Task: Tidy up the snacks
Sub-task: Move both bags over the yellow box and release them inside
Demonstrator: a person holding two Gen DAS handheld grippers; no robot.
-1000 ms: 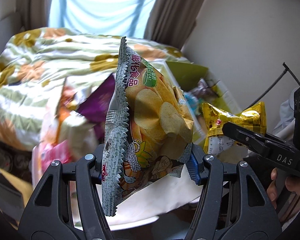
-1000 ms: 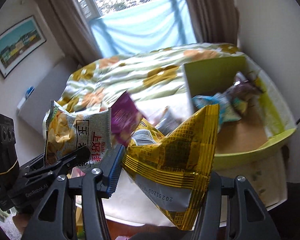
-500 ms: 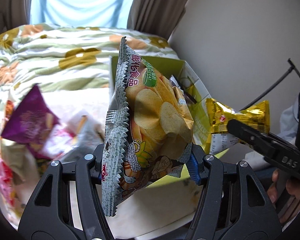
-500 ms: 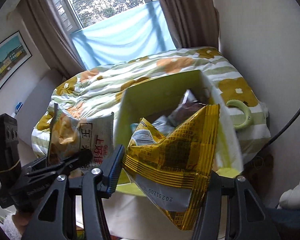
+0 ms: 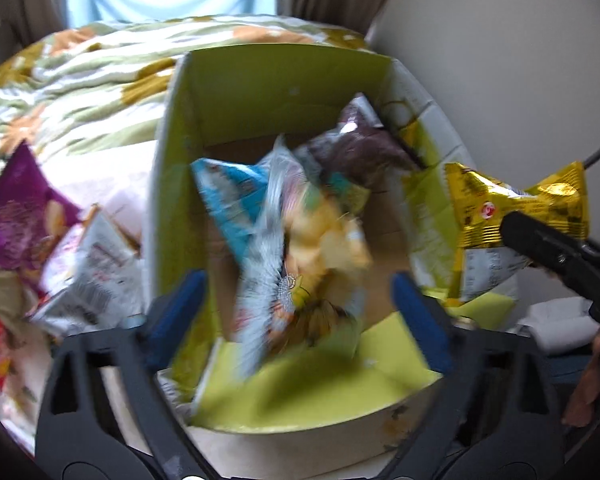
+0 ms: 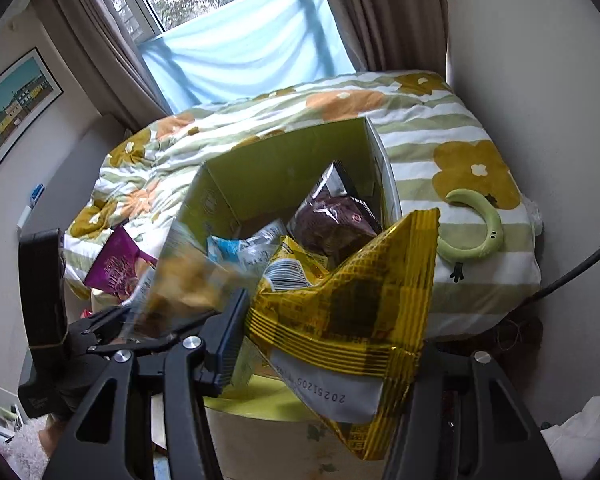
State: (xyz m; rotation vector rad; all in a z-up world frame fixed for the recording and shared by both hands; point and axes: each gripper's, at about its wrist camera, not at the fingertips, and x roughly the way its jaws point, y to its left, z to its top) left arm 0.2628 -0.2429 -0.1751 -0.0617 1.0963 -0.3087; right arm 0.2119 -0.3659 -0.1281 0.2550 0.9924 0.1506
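Left wrist view: left gripper (image 5: 296,312) fingers (image 5: 178,304) spread wide and opening further, blue pads well apart, no pad touching anything. Chip bag (image 5: 300,264) sits blurred between them, free of both pads, over the open box (image 5: 268,76). Box is green inside w/ brown cardboard floor; already holds a light-blue packet (image 5: 230,196) and a dark brown packet (image 5: 364,152) toward the far right corner. Left of the box, on the bed, a purple bag (image 5: 16,220) plus a white/silver packet (image 5: 96,272) and a red-pink one at the frame edge, all outside the box. Yellow bag (image 5: 516,220) shows at right, in the other gripper's dark finger.

Right wrist view: right gripper (image 6: 328,344) fingers (image 6: 228,340) pinching the yellow bag (image 6: 348,320) by its lower part; bag stands up crumpled, date print on its white band, held over the near right side of the box (image 6: 284,148). Blurred chip bag (image 6: 180,284) visible at left above the left gripper's fingers. Beyond the box: bed w/ green-striped floral duvet (image 6: 440,132), a pale green C-shaped thing (image 6: 480,232) lying on it right of the box, touching nothing else. Window w/ light-blue cloth (image 6: 244,52) behind, framed picture (image 6: 14,108) on left wall
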